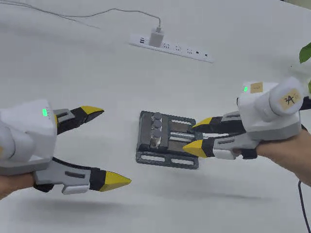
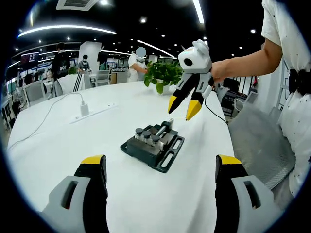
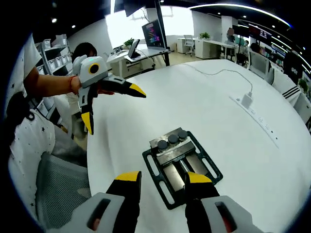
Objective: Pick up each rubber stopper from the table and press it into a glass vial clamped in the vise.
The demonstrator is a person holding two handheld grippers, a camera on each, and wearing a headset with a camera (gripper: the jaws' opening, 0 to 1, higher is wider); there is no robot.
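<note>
A dark grey vise [image 1: 167, 158] sits flat at the middle of the white bench [image 1: 97, 77]. Clamped at its left end, three glass vials [image 2: 146, 138] stand upright, close together in a near-to-far row. Each is capped with a round grey rubber stopper [image 3: 172, 139].

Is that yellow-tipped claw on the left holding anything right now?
No, the left gripper has its jaws spread wide above the white table, with nothing between them.
</note>
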